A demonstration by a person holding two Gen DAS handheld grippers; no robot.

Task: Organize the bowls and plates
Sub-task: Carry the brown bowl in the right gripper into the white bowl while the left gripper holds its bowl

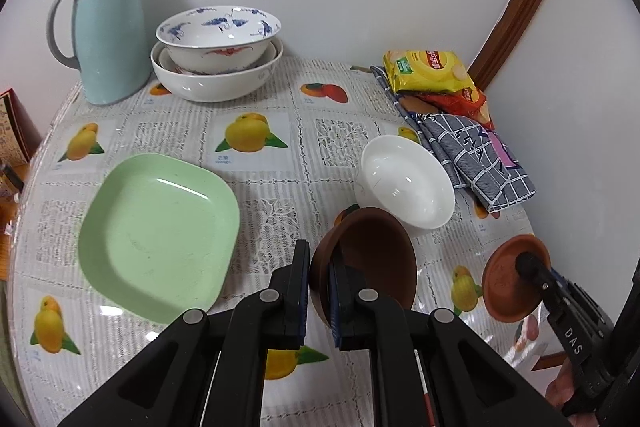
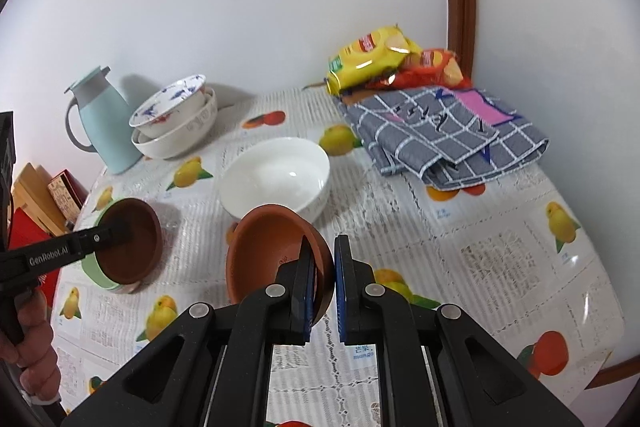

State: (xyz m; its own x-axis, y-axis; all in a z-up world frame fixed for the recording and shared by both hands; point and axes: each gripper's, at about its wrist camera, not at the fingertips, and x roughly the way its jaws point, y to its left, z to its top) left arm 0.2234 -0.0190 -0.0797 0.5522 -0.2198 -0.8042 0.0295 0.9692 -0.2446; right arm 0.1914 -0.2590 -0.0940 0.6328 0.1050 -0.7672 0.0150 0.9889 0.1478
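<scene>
The left gripper [image 1: 319, 277] has its jaws closed on the rim of a dark brown bowl [image 1: 372, 259], held tilted above the counter [image 1: 280, 187], one jaw inside the bowl and one outside. From the right wrist view this same bowl hangs over the near edge of the green plate [image 1: 160, 239]. Off to its right, the right gripper [image 2: 323, 269] clamps the rim of a lighter terracotta bowl [image 2: 268, 251] in the same way, tipped so its hollow faces the left side. Just behind both brown bowls stands a plain white bowl [image 2: 276, 175], upright on the fruit-patterned cloth; whether the terracotta bowl touches it I cannot tell. The square green plate lies flat toward the left side. Farther back on the right lies a folded grey checked towel [image 2: 440, 135], with a yellow chip bag [image 2: 368, 61] and a red one [image 2: 432, 69] resting on its far end against the wall. At the far left corner, a blue-patterned bowl [image 1: 218, 35] sits nested in a stack of white bowls [image 1: 216, 81], just beside a pale blue jug [image 1: 106, 31] with a grey handle.
</scene>
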